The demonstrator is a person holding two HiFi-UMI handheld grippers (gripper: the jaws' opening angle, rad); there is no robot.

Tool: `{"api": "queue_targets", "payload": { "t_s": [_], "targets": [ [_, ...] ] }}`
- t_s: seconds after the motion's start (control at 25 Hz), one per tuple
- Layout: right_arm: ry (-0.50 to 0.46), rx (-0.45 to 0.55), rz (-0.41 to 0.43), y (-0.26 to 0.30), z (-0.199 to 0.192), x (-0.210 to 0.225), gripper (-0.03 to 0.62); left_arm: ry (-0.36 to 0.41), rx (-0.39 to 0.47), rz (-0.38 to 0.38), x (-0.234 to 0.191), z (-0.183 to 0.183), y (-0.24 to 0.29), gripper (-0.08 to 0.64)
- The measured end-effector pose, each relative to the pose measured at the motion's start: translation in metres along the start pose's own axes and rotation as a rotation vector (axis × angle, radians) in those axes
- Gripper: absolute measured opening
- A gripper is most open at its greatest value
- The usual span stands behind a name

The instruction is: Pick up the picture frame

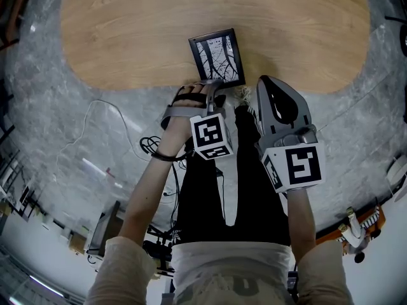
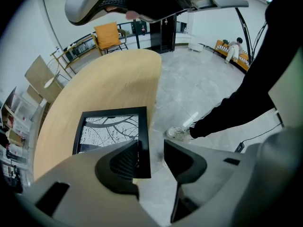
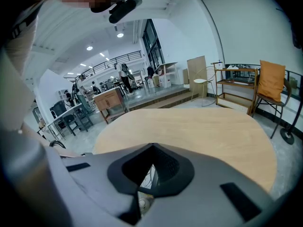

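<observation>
A black picture frame [image 1: 217, 57] with a black-and-white branch print lies flat at the near edge of the oval wooden table [image 1: 127, 30]. My left gripper [image 1: 213, 86] points steeply down at the frame's near end. In the left gripper view its jaws [image 2: 151, 148] straddle the frame's [image 2: 111, 129] right border. One finger is over the print and the other hangs off the table above the floor. A gap of floor shows beside the frame, so the pads do not press on it. My right gripper [image 1: 267, 81] hovers just right of the frame, its tips [image 3: 150, 146] together and holding nothing.
The frame's corner overhangs the table [image 2: 104, 84] edge above a grey marble floor. A white shoe [image 2: 179, 133] and a black-clad leg [image 2: 227, 112] stand just below. Cables [image 1: 152, 145] lie on the floor. A chair with an orange cushion [image 3: 271, 82] and a shelf rack [image 3: 232, 84] stand beyond the table.
</observation>
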State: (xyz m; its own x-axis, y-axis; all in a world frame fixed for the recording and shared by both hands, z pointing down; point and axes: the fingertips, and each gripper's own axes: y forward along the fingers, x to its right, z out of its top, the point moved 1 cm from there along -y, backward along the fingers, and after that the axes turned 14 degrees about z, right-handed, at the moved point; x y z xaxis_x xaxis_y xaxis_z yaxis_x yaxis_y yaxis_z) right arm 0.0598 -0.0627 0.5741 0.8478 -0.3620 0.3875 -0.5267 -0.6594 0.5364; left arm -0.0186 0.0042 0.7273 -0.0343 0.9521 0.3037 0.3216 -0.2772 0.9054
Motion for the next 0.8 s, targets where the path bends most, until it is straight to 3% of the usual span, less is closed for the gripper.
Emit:
{"api": "queue_targets", "payload": {
  "t_s": [0.24,0.56,0.8],
  "targets": [
    [0.003,-0.007,-0.003,0.012,-0.011,-0.009,0.005,-0.044,-0.027,0.045,-0.001,-0.019,0.002,0.093],
    [0.004,-0.002,-0.006,0.016,-0.011,-0.01,0.004,-0.034,-0.111,0.086,-0.002,-0.023,0.005,0.078],
    [0.002,0.001,-0.006,0.005,-0.007,-0.008,0.004,-0.113,-0.121,0.077,-0.007,-0.011,0.003,0.072]
  ]
}}
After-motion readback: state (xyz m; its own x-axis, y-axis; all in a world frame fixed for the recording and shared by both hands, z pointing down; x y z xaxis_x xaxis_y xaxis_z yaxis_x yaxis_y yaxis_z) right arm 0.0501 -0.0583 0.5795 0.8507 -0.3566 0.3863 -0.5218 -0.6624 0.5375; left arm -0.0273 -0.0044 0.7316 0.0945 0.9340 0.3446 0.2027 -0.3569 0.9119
